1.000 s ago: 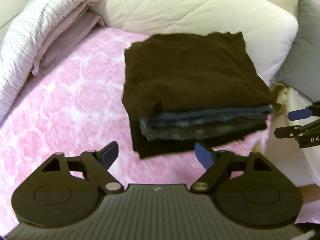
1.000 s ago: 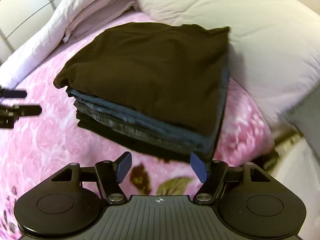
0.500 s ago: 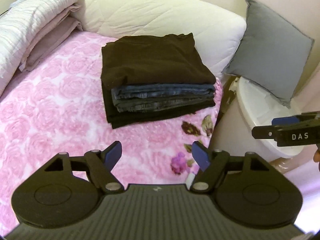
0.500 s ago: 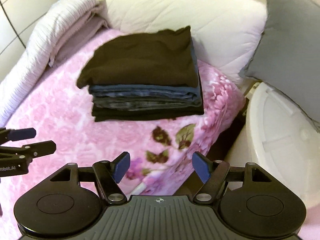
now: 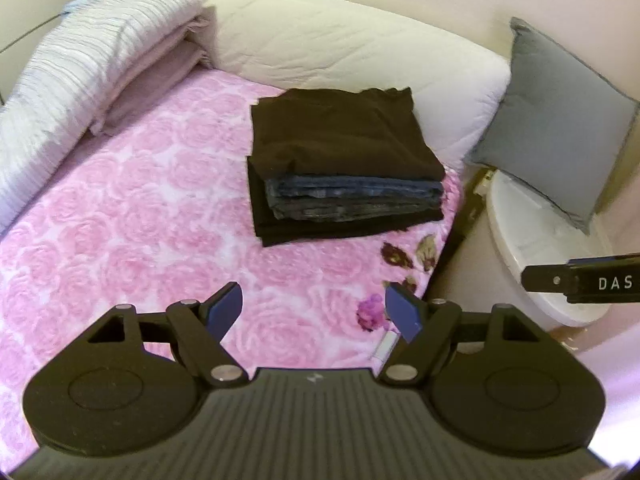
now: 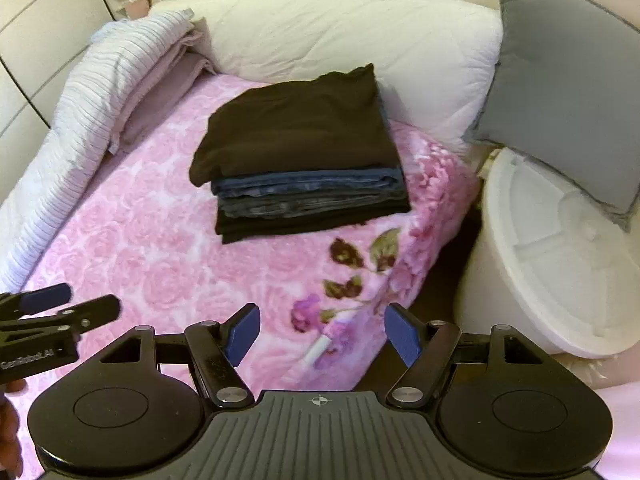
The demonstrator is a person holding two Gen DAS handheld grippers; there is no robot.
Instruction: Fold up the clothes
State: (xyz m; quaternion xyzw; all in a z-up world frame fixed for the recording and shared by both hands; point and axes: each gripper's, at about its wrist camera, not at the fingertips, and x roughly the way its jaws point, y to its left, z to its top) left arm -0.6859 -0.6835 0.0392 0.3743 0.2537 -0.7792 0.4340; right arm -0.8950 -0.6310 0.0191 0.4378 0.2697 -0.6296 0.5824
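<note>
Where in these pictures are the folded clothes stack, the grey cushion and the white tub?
folded clothes stack (image 5: 340, 136), left wrist view, on the dark top garment.
grey cushion (image 5: 556, 120), left wrist view, middle of its face.
white tub (image 6: 560, 264), right wrist view, on its lid.

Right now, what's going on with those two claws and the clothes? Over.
Left gripper open, empty. Right gripper open, empty. Clothes stack folded on the pink blanket, untouched. Nothing in the way.

Blk left gripper (image 5: 315, 310), blue fingers (image 5: 227, 305), silver screws, ribbed housing
</note>
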